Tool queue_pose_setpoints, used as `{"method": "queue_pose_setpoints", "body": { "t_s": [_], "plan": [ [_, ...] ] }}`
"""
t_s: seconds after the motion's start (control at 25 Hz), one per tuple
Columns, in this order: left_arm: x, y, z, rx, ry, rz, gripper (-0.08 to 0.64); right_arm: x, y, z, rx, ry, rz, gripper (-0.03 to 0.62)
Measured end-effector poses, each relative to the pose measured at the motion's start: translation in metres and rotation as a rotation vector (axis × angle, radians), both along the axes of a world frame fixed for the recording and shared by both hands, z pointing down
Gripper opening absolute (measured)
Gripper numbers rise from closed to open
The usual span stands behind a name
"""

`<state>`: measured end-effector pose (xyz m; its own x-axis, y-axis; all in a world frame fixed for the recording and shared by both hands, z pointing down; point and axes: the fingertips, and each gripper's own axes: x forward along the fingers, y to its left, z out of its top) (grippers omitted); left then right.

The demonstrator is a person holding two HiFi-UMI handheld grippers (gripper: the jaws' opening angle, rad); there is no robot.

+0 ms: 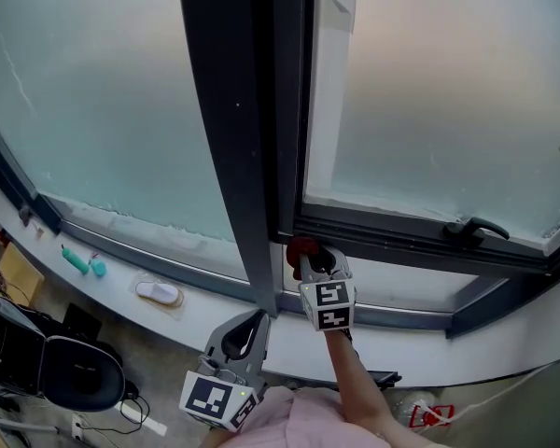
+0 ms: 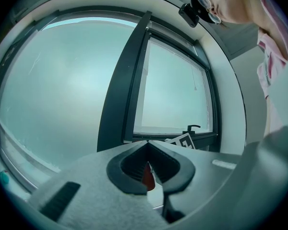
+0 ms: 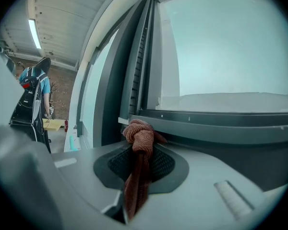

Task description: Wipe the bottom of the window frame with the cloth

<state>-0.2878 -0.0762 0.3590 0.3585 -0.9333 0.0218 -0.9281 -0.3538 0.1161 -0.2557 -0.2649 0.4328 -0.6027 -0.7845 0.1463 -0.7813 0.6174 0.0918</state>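
Head view has the right gripper (image 1: 314, 267) up at the bottom of the window frame (image 1: 401, 234), tucked into the corner beside the dark upright post (image 1: 231, 138). Its jaws are clamped on the cloth (image 1: 301, 248), a rust-red rag tied into a knot. In the right gripper view that knot (image 3: 139, 131) pokes out just past the tips, with the tail trailing back between the pads. The knot looks to sit against the lower rail (image 3: 221, 123), though I cannot confirm firm contact.

The left gripper (image 1: 258, 319) hangs low, well clear of the frame, its 2 jaws closed tip to tip on nothing.

Now the risks.
- **1:** Only a small knot leads, so a sweep to the right may wipe a thin stripe and let the hard jaw tips scrape the rail.
- **2:** Drag along the rail pulls the cloth backward. If the pinch is only on the thin tail, the cloth could slide out.
- **3:** The window handle (image 1: 476, 229) sits on that rail further right, a likely snag for a knot.
- **4:** Take too low a line and the wipe lands on the white sill (image 1: 467, 348) instead.
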Motion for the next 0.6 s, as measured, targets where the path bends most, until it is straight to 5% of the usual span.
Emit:
{"method": "queue_pose_setpoints", "body": {
  "t_s": [0.6],
  "plan": [
    [0.050, -0.001, -0.001, -0.002, -0.002, 0.086, -0.005, 0.084, -0.001, -0.003, -0.006, -0.014, 0.118, 0.060]
  ]
}}
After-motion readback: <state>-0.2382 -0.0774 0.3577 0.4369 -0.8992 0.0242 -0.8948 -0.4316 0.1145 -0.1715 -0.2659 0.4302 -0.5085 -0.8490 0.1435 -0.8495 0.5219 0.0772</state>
